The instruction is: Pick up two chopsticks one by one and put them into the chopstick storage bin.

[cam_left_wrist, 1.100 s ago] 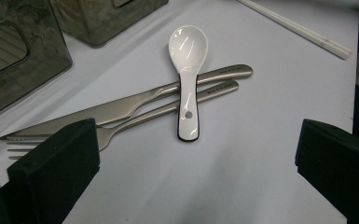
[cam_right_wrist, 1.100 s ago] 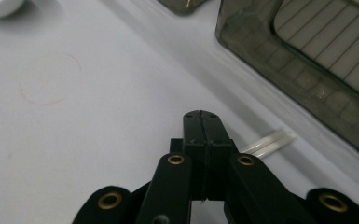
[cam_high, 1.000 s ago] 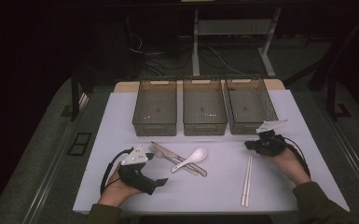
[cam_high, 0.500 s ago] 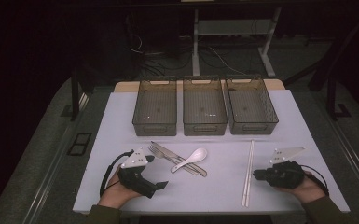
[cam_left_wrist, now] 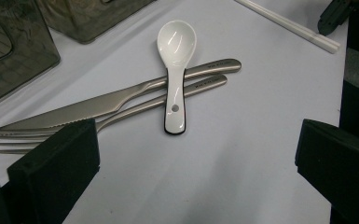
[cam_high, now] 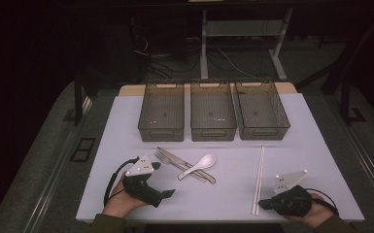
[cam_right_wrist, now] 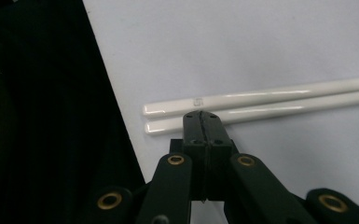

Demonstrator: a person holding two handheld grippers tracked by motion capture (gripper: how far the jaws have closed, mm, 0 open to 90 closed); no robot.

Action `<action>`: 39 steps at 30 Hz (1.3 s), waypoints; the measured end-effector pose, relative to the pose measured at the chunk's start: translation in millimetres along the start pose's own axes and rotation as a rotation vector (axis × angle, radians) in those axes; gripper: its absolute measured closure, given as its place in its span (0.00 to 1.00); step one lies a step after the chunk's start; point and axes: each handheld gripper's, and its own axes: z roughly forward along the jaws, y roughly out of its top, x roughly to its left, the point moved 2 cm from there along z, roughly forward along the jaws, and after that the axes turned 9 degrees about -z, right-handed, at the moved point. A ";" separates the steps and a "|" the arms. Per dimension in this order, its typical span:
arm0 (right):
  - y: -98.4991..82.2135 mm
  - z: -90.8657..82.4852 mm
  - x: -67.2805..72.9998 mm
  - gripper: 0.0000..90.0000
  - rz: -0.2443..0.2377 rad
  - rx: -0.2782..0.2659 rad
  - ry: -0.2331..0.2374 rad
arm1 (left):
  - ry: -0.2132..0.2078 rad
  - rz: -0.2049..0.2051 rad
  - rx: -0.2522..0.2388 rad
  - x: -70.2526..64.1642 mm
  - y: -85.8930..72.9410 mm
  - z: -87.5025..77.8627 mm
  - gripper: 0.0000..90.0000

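Observation:
A white spoon (cam_high: 199, 166) (cam_left_wrist: 176, 70) lies across a steel knife (cam_left_wrist: 98, 105) and fork (cam_left_wrist: 135, 109) on the white mat (cam_high: 320, 145). My left gripper (cam_high: 162, 180) (cam_left_wrist: 196, 154) rests open just short of them, with nothing between its jaws. Two white chopsticks (cam_high: 258, 179) (cam_right_wrist: 270, 105) lie side by side to the right. My right gripper (cam_high: 264, 205) (cam_right_wrist: 201, 122) sits at their near end. Its jaws have just closed the last bit and are shut with nothing between them. Its tip overlaps the nearer stick in the right gripper view.
Three smoky plastic bins (cam_high: 161, 111) (cam_high: 212, 110) (cam_high: 262, 109) stand in a row at the back of the mat. The mat's near edge runs just beside both hands. Dark floor and cables lie beyond the table.
My right hand has drawn back from near the right bin toward the near edge, down to the chopsticks' near end. The left gripper has stayed put.

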 end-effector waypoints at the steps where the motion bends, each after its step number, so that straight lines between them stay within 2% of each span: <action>1: 1.1 1.1 0.8 1.00 0.000 -0.006 0.005 | 0.001 0.001 0.001 0.3 0.0 -0.1 0.00; 9: 12.3 10.9 3.8 1.00 -0.023 -0.013 0.029 | 0.007 -0.003 -0.009 1.5 0.5 -1.9 0.00; 21: 35.8 29.4 3.7 1.00 -0.060 -0.030 0.035 | 0.010 -0.005 -0.016 2.5 0.6 -2.4 0.00; 22: 37.7 31.3 3.6 1.00 -0.065 -0.030 0.036 | 0.009 -0.005 -0.014 2.9 0.6 -2.5 0.00; 23: 39.0 33.0 1.4 1.00 -0.097 -0.022 0.029 | 0.009 -0.005 -0.014 2.9 0.6 -2.5 0.00; 25: 41.1 34.4 1.3 1.00 -0.099 -0.025 0.029 | 0.010 -0.008 -0.014 3.0 0.5 -2.7 0.00; 27: 46.1 38.3 2.8 1.00 -0.080 -0.033 0.038 | 0.010 -0.005 -0.012 3.4 0.4 -3.2 0.00; 30: 53.7 45.3 -0.9 1.00 -0.111 -0.038 0.036 | 0.011 -0.006 -0.012 3.9 0.2 -3.3 0.00; 33: 58.6 49.0 -0.1 1.00 -0.094 -0.046 0.043 | 0.011 -0.004 -0.011 4.4 0.2 -3.3 0.00; 34: 60.5 50.8 -1.8 1.00 -0.108 -0.046 0.036 | 0.012 -0.003 -0.010 4.6 0.2 -3.3 0.00; 39: 72.5 60.6 -4.4 1.00 -0.111 -0.065 0.036 | 0.011 -0.008 -0.017 4.4 0.2 -3.5 0.00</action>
